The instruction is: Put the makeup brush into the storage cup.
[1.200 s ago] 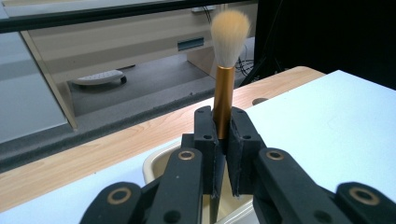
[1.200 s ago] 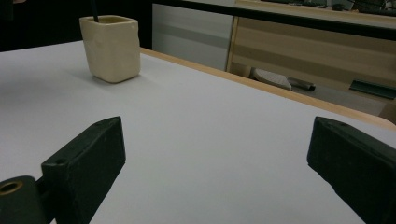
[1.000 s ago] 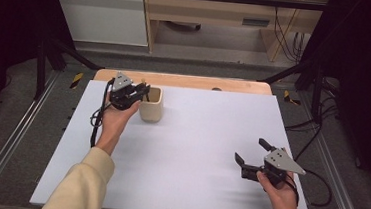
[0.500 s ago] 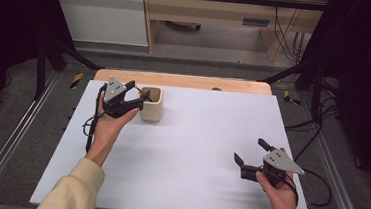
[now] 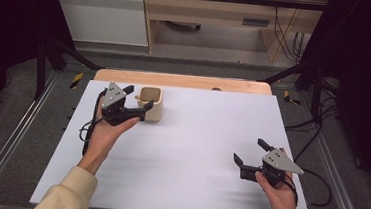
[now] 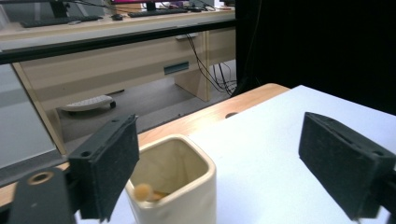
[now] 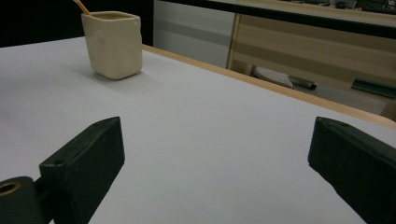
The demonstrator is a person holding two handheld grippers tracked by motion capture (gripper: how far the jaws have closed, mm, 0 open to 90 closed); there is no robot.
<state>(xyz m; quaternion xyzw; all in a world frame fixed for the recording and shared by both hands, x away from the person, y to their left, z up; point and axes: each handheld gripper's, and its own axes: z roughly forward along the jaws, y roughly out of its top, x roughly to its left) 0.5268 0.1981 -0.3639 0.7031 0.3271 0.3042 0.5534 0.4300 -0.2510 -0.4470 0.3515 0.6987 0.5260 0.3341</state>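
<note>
A white-topped table (image 5: 190, 150) with a wooden far edge carries a cream square cup (image 5: 150, 103) near its far left

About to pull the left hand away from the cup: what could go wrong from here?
1. The left gripper, fingers just opened and empty, sits close beside the cup; a sideways move could knock it over.
2. The stick leaning in the cup could spill out.
3. The cup stands near the table's far edge.

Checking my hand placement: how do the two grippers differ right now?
The left gripper sits at the table's far left beside the cream cup, one pad alongside its wall; its jaws have just been opening. The right gripper sits near right over bare white table. Both are open, holding nothing.
</note>
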